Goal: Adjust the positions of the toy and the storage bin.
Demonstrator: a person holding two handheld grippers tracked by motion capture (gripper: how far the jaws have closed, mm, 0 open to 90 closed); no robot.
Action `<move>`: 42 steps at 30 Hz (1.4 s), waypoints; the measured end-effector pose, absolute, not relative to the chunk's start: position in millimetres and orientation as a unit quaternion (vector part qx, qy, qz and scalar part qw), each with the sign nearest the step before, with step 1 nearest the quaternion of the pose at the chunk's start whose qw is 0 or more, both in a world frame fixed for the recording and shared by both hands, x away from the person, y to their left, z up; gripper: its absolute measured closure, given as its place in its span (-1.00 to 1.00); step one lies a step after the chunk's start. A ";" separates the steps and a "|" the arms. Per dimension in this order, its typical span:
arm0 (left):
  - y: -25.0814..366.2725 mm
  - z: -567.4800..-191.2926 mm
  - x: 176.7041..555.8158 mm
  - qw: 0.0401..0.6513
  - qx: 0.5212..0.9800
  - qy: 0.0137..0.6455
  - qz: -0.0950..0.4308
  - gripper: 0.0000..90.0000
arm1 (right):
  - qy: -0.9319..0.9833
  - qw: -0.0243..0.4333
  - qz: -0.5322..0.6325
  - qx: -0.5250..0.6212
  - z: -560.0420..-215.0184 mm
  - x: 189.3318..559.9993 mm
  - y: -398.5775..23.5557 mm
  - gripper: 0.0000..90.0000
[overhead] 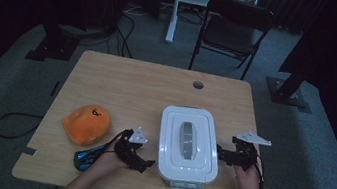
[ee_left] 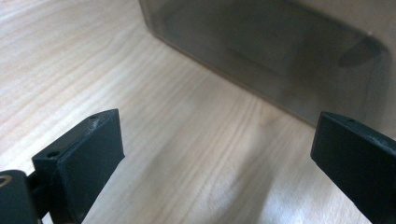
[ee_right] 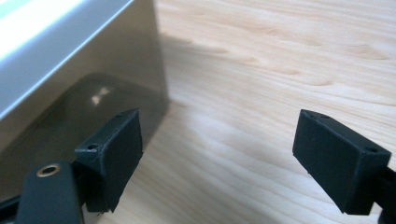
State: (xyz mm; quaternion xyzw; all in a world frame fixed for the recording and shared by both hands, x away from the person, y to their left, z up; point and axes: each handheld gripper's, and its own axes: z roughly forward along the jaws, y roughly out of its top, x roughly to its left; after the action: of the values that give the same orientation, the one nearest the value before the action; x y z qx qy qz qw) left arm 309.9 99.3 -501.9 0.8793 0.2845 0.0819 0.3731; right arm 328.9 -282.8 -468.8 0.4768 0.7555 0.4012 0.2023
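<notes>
The white lidded storage box (overhead: 189, 147) sits at the lower middle of the high view, on the near half of the wooden bench (overhead: 132, 84), with its short end close to the bench's lower edge. The left tool (overhead: 146, 162) hovers just beside the box's left long wall at the lower centre-left of that frame, and the right tool (overhead: 221, 153) stands just beside the right long wall; neither touches the box as far as the pictures show. Both tools are spread wide and hold nothing: in the left gripper view the 2 black jaws stand far apart over bare wood with the smoky translucent box wall (ee_left: 280, 51) across the upper right of the frame, and in the right gripper view the jaws are likewise wide, with the wall and pale lid rim (ee_right: 70, 56) at the upper left. The box looks like stiff, smooth plastic, probably light if empty, though its contents cannot be made out. Its walls are slick and too broad for 1 jaw pair to span, so squeezing it between the 2 tools could let it slip or twist. The better holds seem to be the protruding lid rim along each long side, or the grey handle (overhead: 187, 139) recessed in the middle of the lid. An orange plush toy (overhead: 86, 122) lies well apart at the lower left.
</notes>
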 end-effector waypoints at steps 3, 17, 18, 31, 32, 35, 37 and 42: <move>99.4 -504.9 304.7 0.378 0.879 0.278 0.081 -0.93 | 0.740 0.199 0.412 0.493 -460.1 328.7 -289.6 -0.65; 94.1 -515.0 285.2 0.359 0.893 0.251 0.101 -0.93 | 0.723 0.165 0.485 0.463 -398.3 300.7 -271.6 -0.73; 93.9 -516.5 284.5 0.356 0.896 0.248 0.100 -0.93 | 0.726 0.160 0.489 0.455 -395.5 298.4 -267.7 -0.73; 91.8 -524.3 281.2 0.351 0.898 0.240 0.114 -0.93 | 0.767 0.152 0.474 0.406 -383.1 279.2 -214.8 -0.71; 91.6 -524.3 281.1 0.351 0.898 0.240 0.115 -0.93 | 0.768 0.148 0.474 0.405 -383.9 278.8 -212.2 -0.70; 91.8 -524.5 282.0 0.351 0.898 0.242 0.111 -0.93 | 0.774 0.142 0.469 0.401 -385.6 278.2 -206.7 -0.71; 91.8 -524.5 282.1 0.351 0.898 0.242 0.111 -0.93 | 0.783 0.136 0.462 0.394 -388.0 277.5 -199.0 -0.70; 91.9 -524.6 282.5 0.351 0.897 0.244 0.108 -0.93 | 0.789 0.134 0.452 0.393 -391.7 276.6 -191.8 -0.68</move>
State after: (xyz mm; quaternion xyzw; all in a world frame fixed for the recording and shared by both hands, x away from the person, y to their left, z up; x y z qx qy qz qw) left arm 282.5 91.9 -524.6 0.8975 0.2442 0.1082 0.3510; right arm 276.6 -191.8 -391.7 0.3932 0.7895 0.4520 0.1336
